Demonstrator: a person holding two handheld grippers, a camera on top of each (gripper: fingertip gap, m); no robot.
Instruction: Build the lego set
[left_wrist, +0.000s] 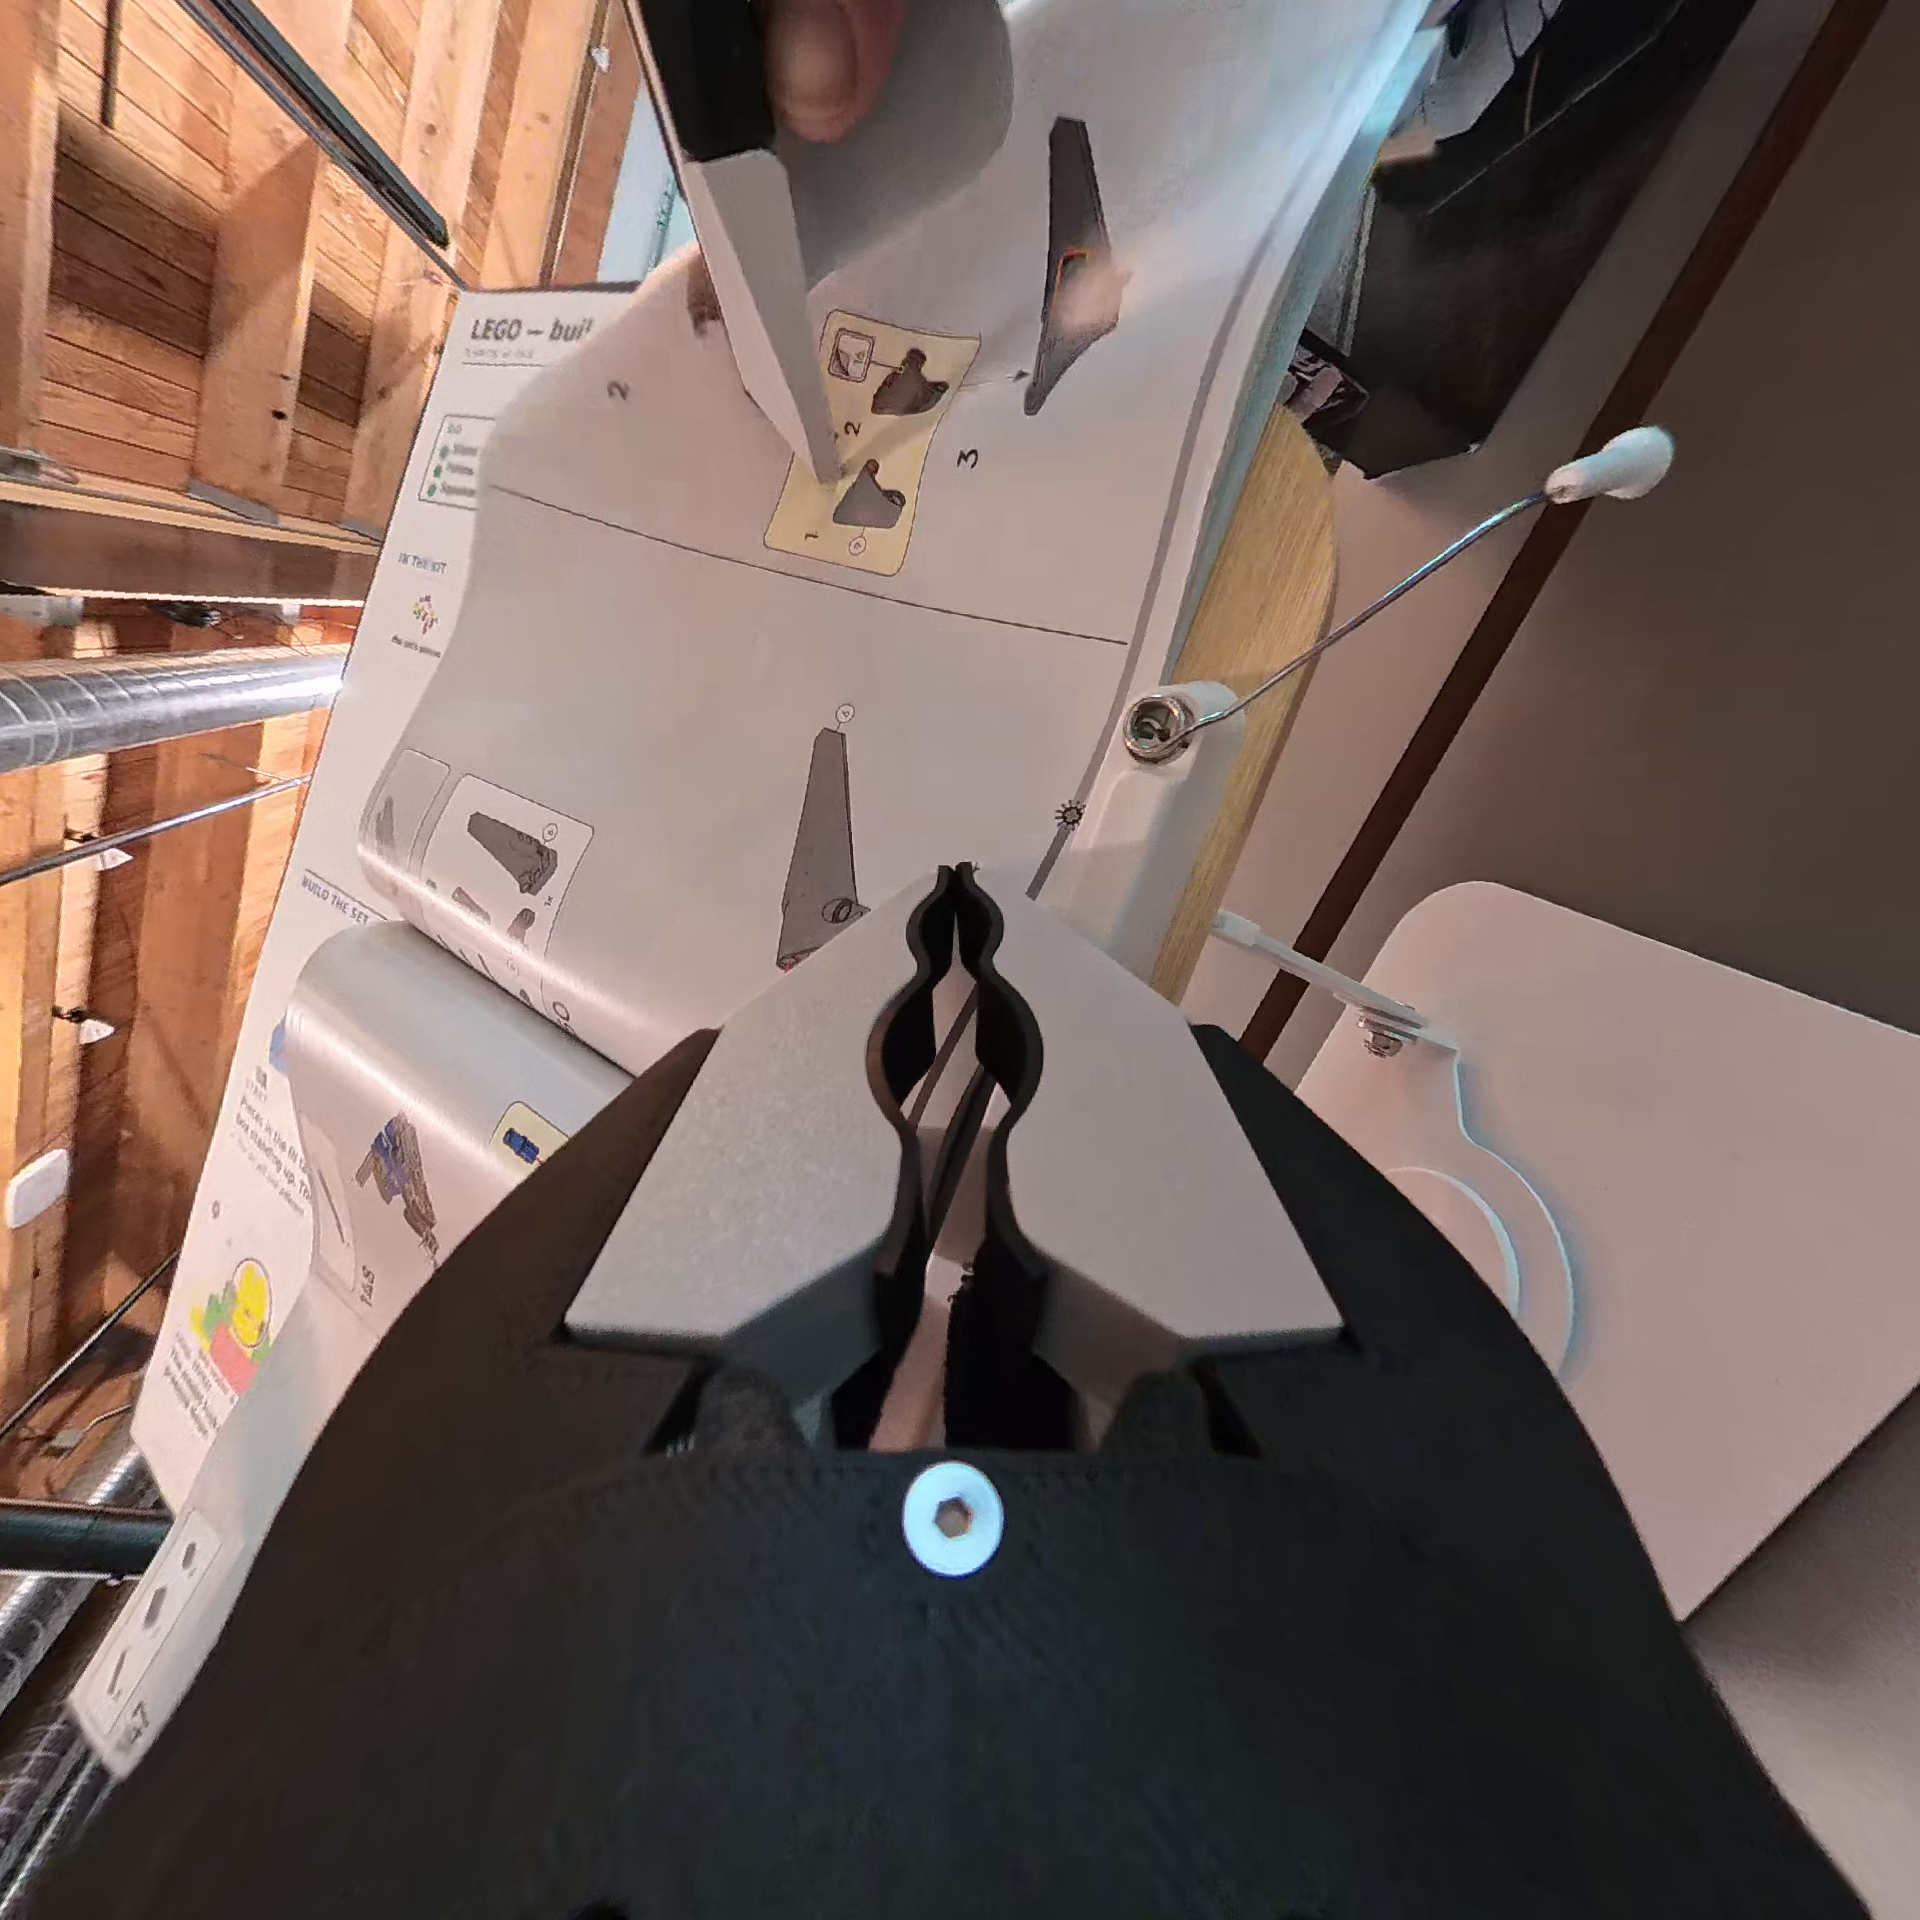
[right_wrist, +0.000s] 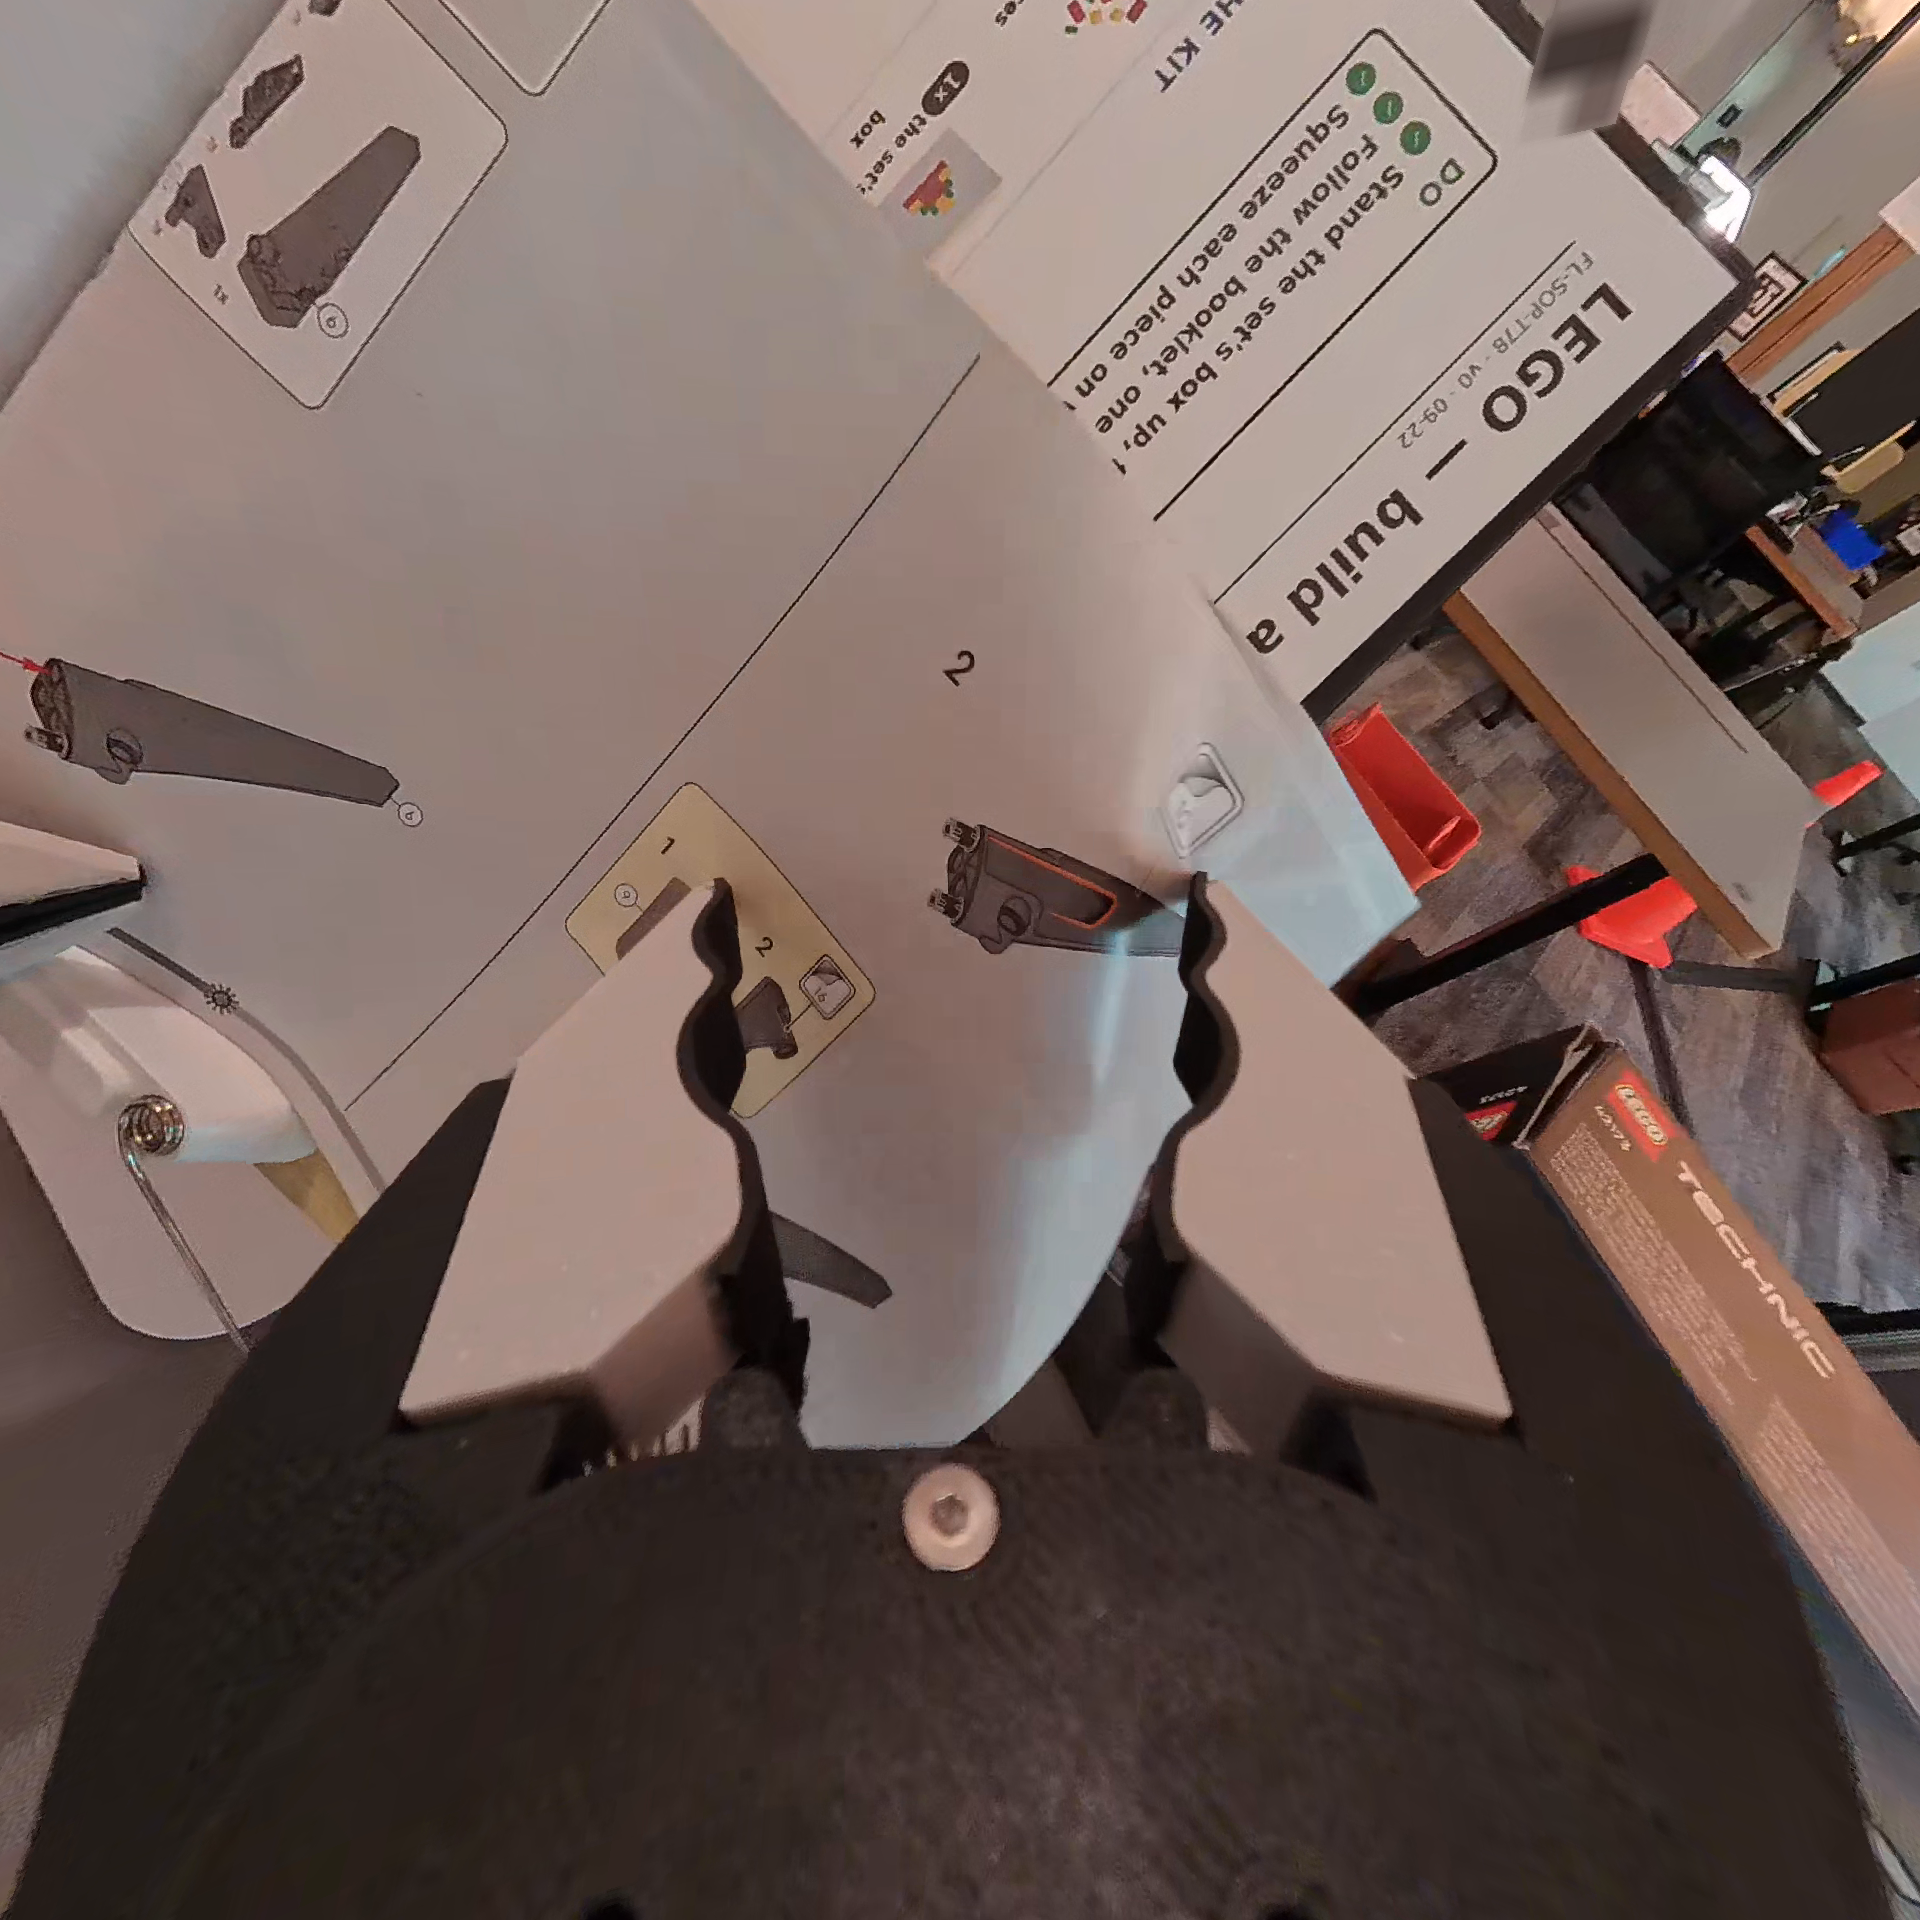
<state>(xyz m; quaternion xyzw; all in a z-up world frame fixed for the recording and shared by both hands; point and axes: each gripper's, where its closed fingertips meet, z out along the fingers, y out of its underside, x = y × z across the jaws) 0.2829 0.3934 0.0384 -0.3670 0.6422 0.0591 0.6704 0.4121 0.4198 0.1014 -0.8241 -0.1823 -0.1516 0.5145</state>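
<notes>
The printed instruction sheet fills the upper right of the right wrist view. Over it curls the instruction booklet. The set's box lies lower right. The right gripper is spread apart over the page; the left gripper is clenched, seemingly pinching the page edge.

White booklet with a pale yellow inset; orange cones beyond.

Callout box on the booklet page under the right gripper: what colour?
Pale yellow callout box, dark outline; clearest in the right wrist view.
</notes>
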